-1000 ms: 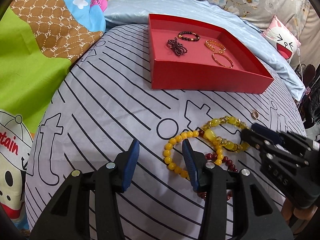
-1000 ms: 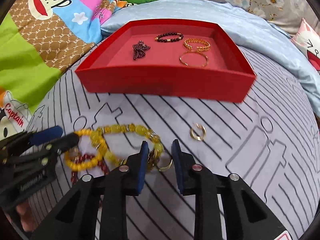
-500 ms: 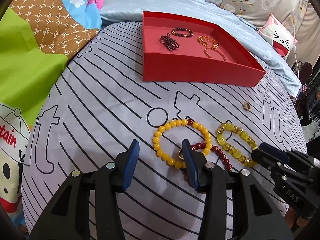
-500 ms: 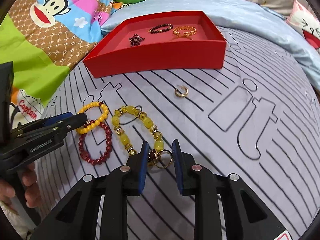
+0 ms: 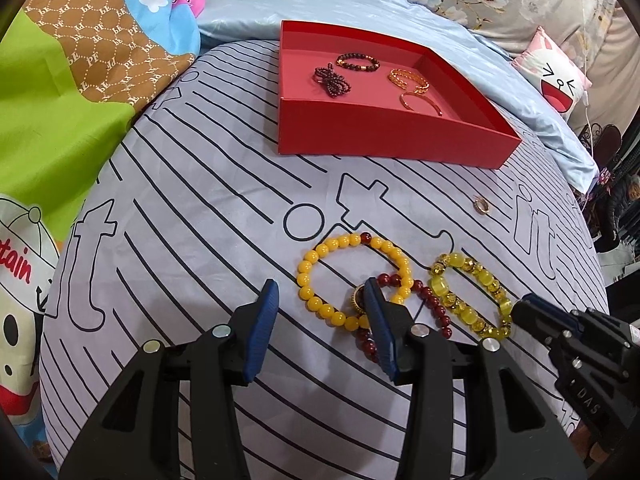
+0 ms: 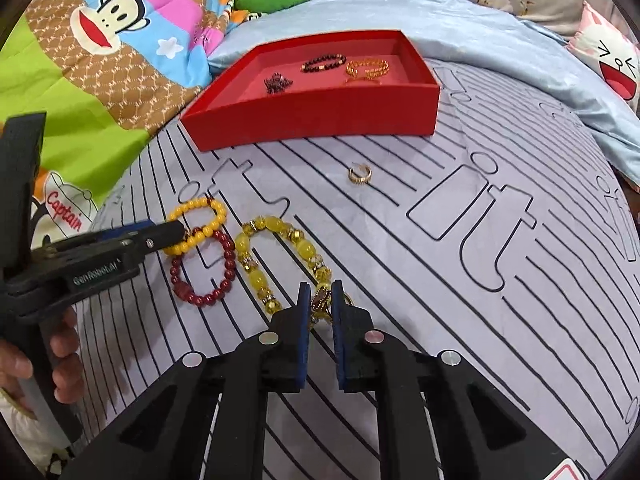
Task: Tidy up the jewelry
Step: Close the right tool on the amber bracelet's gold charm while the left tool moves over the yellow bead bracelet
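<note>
- The right gripper [image 6: 320,300] is nearly closed, its blue pads [image 6: 305,308] pinching a ring with a dark oval stone [image 6: 320,299]; a second gold ring edge shows just beside the right pad.
- That ring sits at the near end of the pale yellow chunky bracelet [image 6: 276,260], which lies flat on the striped bedsheet [image 6: 460,280].
- The left gripper [image 5: 320,300] is wide open and holds nothing; its right finger [image 5: 380,320] rests over the spot where the yellow bead bracelet [image 5: 352,280] and the dark red bead bracelet [image 5: 432,308] overlap, and a gold-rimmed ornament shows just beside that pad.
- In the right wrist view the left gripper's tip reaches the yellow bead bracelet's lower edge; whether it touches is hard to tell.
- A small gold ring [image 6: 359,174] lies alone on the sheet, between the bracelets and the red tray [image 6: 320,128].
- Inside the tray lie a dark beaded bracelet [image 5: 357,62], a bunched dark red bead strand [image 5: 331,80], a gold chain bracelet [image 5: 408,79] and a thin gold bangle [image 5: 422,103], all apart from one another.
</note>
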A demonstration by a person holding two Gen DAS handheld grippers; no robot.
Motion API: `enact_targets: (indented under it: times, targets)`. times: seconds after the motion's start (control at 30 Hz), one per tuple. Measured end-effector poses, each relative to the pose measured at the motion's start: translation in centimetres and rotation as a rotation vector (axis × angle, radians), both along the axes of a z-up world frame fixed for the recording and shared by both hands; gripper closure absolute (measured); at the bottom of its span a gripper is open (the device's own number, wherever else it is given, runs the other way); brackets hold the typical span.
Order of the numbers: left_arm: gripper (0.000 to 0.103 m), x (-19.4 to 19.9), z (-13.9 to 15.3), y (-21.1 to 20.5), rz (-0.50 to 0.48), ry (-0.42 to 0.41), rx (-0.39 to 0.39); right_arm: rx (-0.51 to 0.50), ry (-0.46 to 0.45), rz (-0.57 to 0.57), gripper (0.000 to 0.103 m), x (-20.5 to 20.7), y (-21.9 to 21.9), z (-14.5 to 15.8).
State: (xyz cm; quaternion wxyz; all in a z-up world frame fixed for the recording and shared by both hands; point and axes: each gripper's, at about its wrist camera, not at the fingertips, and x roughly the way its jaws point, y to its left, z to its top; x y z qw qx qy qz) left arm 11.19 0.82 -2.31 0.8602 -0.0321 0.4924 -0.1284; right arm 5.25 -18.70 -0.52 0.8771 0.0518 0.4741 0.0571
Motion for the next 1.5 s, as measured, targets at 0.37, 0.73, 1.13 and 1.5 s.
enact_targets:
  times: [0.37,0.73,1.13,1.5]
  targets:
    - [0.061,-1.1,1.7,-1.5,-0.046,-0.027,-0.033,0.006,-0.006,-0.067,0.093,-0.6,-2.1,0.4]
    - [0.061,-2.2,1.9,-5.0,-0.120,-0.021,-0.031,0.005,0.002,-0.089,0.093,-0.9,-2.4,0.4]
    - [0.061,-1.2,1.6,-0.9,-0.009,-0.013,-0.024,-0.007,0.028,-0.097,0.093,-0.1,-2.7,-0.4]
    - [0.061,0.2,0.8,0.8,0.042,-0.002,-0.016,-0.003,-0.001,-0.022,0.079,0.5,0.1,0.2]
